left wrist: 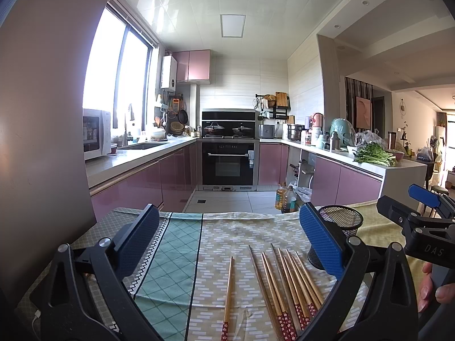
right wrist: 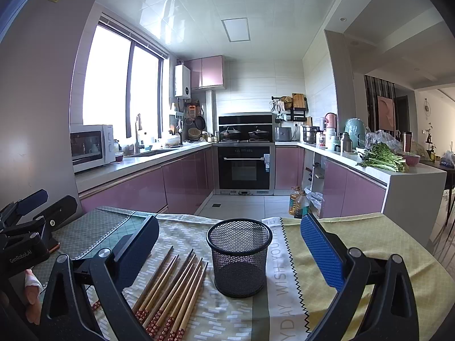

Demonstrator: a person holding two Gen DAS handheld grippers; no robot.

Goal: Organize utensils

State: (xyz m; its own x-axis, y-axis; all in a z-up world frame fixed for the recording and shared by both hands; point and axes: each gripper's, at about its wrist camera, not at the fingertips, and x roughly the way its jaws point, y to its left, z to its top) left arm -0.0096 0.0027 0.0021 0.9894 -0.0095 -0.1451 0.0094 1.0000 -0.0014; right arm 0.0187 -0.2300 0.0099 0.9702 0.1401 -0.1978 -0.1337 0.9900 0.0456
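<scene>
Several wooden chopsticks with red patterned ends (left wrist: 287,287) lie side by side on the patterned tablecloth (left wrist: 176,255); one single chopstick (left wrist: 228,292) lies apart to their left. They also show in the right wrist view (right wrist: 173,287). A black mesh cup (right wrist: 239,255) stands upright and empty right of them; it also shows in the left wrist view (left wrist: 339,227). My left gripper (left wrist: 227,238) is open and empty above the chopsticks. My right gripper (right wrist: 230,241) is open and empty, with the cup between its fingers' line of sight.
The table's far edge (right wrist: 227,216) drops to a tiled kitchen floor. Oil bottles (right wrist: 298,201) stand on the floor beyond it. Pink cabinets and an oven (right wrist: 244,167) are farther back. The other gripper shows at each view's side (left wrist: 421,216).
</scene>
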